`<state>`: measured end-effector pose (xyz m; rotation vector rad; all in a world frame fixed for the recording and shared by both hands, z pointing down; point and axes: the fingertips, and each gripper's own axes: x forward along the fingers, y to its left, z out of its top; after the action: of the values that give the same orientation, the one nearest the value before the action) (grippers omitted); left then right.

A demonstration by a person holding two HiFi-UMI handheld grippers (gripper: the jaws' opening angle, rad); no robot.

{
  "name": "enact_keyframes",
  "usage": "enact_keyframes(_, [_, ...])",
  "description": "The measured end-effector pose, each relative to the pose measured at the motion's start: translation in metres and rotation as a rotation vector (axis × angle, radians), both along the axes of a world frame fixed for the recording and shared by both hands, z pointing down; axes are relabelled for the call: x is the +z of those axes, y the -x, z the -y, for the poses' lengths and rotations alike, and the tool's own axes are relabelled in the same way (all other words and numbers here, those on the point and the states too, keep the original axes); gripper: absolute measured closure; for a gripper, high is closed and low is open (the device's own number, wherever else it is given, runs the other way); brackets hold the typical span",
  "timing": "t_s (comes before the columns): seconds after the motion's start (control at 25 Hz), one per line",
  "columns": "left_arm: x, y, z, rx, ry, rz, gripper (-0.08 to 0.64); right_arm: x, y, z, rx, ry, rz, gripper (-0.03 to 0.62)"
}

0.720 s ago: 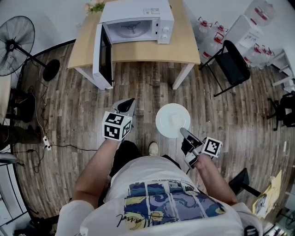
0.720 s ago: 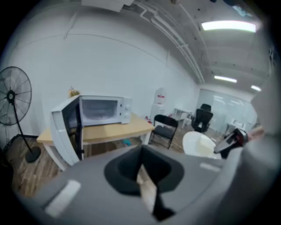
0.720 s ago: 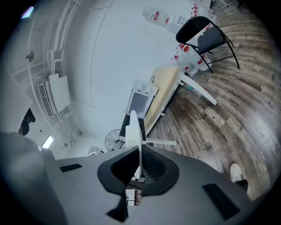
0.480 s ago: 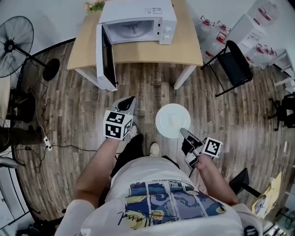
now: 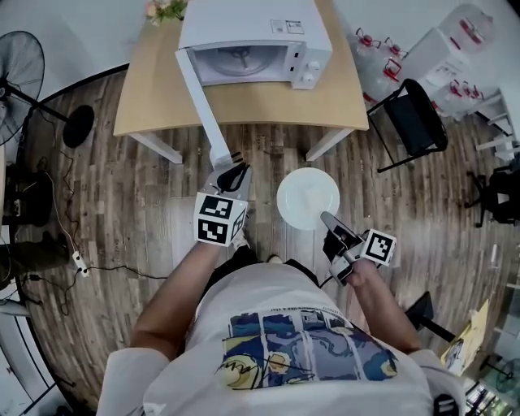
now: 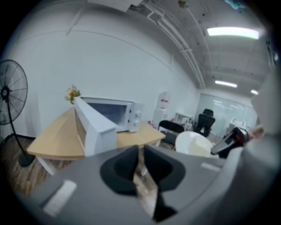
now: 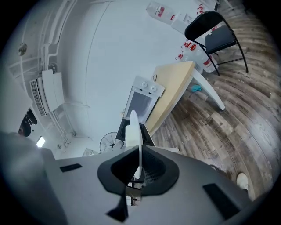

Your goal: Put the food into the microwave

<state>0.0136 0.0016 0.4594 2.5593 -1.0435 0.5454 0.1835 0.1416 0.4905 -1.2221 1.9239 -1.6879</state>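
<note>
A white microwave [image 5: 252, 41] stands on a wooden table [image 5: 154, 97] with its door [image 5: 203, 106] swung open toward me. My right gripper [image 5: 327, 219] is shut on the near rim of a white plate [image 5: 307, 197] that carries pale food, held level above the floor in front of the table. In the right gripper view the plate [image 7: 134, 132] shows edge-on between the jaws. My left gripper [image 5: 236, 172] is shut and empty, just below the outer edge of the door. The left gripper view shows the microwave [image 6: 116, 114] ahead and the plate [image 6: 193, 143] to the right.
A black folding chair [image 5: 410, 114] and water bottles [image 5: 370, 49] stand right of the table. A standing fan [image 5: 20, 69] is at the far left, with cables on the wooden floor below it. Flowers [image 5: 162, 10] sit at the table's back left corner.
The person has stepped toward the table. Both grippers and the plate are now closer to the microwave, and the left gripper has come up to the open door's edge.
</note>
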Motion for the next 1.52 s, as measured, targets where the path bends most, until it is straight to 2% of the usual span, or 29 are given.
enact_keyframes(0.08, [0.001,-0.001,0.011,0.009,0.005,-0.017,0.497,-0.003,0.005,0.021,0.005,-0.003,-0.017,0.58])
enact_keyframes(0.2, [0.0,-0.005,0.015,0.032,-0.002,-0.029,0.505,-0.006,0.013,0.051,0.015,-0.016,-0.033,0.579])
enact_keyframes(0.28, [0.002,-0.005,0.013,0.044,0.019,-0.046,0.514,-0.007,0.018,0.069,0.021,-0.024,-0.031,0.58])
enact_keyframes(0.52, [0.001,0.004,0.0,0.132,0.058,-0.006,0.526,-0.002,0.036,0.126,-0.016,0.007,0.009,0.58])
enact_keyframes(0.68, [0.001,0.022,-0.004,0.125,0.115,0.008,0.526,0.002,0.047,0.176,-0.066,0.024,0.05,0.579])
enact_keyframes(0.84, [0.004,0.038,-0.004,0.059,0.179,0.02,0.529,0.013,0.056,0.225,-0.096,0.055,0.079,0.58])
enact_keyframes(1.12, [0.018,0.062,0.007,-0.134,0.265,0.001,0.543,0.042,0.072,0.309,-0.074,0.109,0.12,0.578])
enact_keyframes(1.24, [0.019,0.074,0.011,-0.205,0.263,0.013,0.541,0.05,0.081,0.339,-0.069,0.11,0.143,0.578])
enact_keyframes(1.52, [0.007,0.106,0.047,-0.346,0.181,0.048,0.522,0.062,0.096,0.393,-0.042,0.111,0.151,0.578])
